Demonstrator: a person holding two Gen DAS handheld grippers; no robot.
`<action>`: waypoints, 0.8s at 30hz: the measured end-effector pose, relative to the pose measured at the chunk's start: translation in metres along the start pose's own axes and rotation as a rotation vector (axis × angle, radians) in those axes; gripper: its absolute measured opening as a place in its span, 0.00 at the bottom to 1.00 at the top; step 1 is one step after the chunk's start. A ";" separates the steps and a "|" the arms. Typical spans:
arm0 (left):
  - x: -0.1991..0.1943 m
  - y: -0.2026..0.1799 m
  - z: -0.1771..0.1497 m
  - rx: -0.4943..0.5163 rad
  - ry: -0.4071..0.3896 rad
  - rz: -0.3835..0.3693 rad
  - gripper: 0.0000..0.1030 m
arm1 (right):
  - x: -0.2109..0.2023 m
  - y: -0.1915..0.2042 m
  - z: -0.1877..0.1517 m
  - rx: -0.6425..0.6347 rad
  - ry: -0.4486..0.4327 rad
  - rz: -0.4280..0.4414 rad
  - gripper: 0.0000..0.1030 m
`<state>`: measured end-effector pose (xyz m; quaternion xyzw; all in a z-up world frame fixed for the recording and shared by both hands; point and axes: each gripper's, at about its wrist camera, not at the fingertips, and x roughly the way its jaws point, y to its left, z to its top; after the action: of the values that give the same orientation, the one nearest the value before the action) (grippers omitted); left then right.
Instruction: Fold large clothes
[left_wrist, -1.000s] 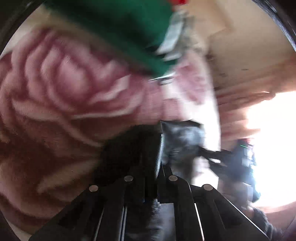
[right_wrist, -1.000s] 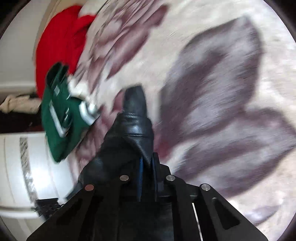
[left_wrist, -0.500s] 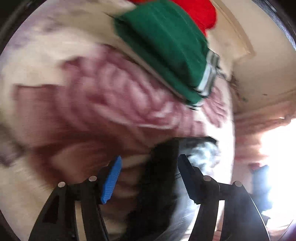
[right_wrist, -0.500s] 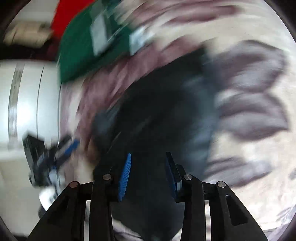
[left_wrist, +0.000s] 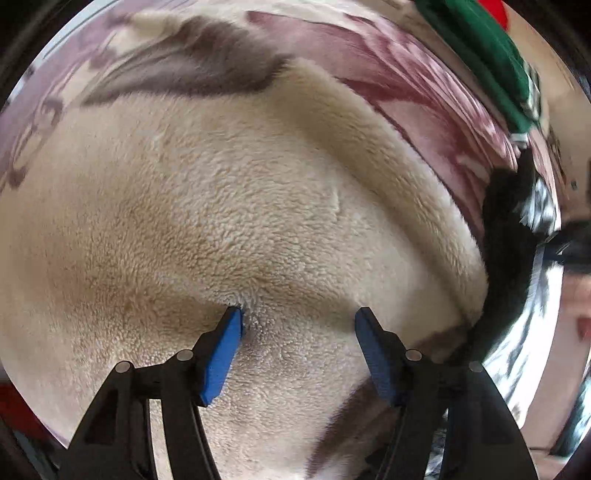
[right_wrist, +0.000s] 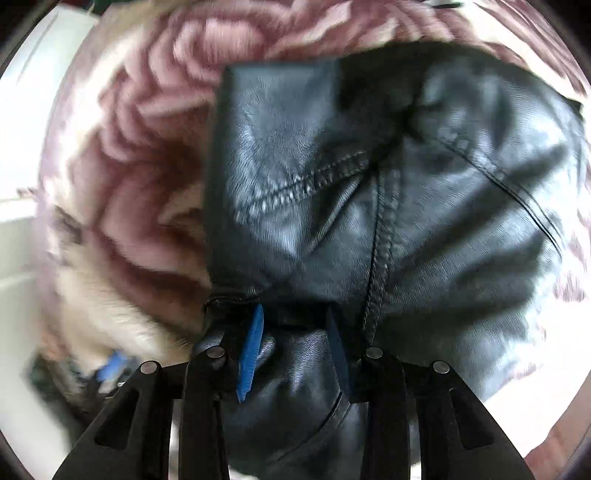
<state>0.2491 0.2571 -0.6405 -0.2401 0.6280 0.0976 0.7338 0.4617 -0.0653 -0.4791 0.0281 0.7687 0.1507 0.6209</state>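
Note:
A black leather garment (right_wrist: 406, 166) lies bunched on a pink rose-patterned blanket (right_wrist: 147, 147). My right gripper (right_wrist: 295, 321) points down onto it, its jaws partly apart with a fold of the leather bulging up between the blue pads. My left gripper (left_wrist: 299, 317) hovers over a plain cream fleece part of the blanket (left_wrist: 221, 203). Its jaws are opening, with nothing between them, and its left fingertip (left_wrist: 232, 317) is just at the fleece. In the left wrist view the black garment (left_wrist: 506, 236) shows only as a dark edge at the far right.
A folded green garment (left_wrist: 480, 48) with a white stripe lies at the blanket's far edge, a sliver of red cloth (left_wrist: 498, 7) beyond it. White furniture (right_wrist: 22, 147) stands along the left of the right wrist view.
Both grippers were shut on the black garment and have let go. The left one has swung away over the cream fleece. The right one has turned and now sits over the bunched leather.

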 end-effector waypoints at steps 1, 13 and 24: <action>0.002 -0.002 0.000 0.020 0.002 -0.006 0.71 | -0.013 -0.003 -0.002 0.022 -0.018 0.036 0.37; 0.021 -0.031 -0.002 0.125 -0.055 0.054 1.00 | 0.032 0.024 -0.002 0.088 0.036 0.027 0.37; -0.004 -0.052 -0.054 0.049 0.055 -0.316 0.96 | -0.042 -0.083 -0.137 0.262 -0.008 0.095 0.52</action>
<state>0.2243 0.1865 -0.6298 -0.3205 0.6045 -0.0411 0.7281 0.3511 -0.1816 -0.4360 0.1459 0.7773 0.0782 0.6070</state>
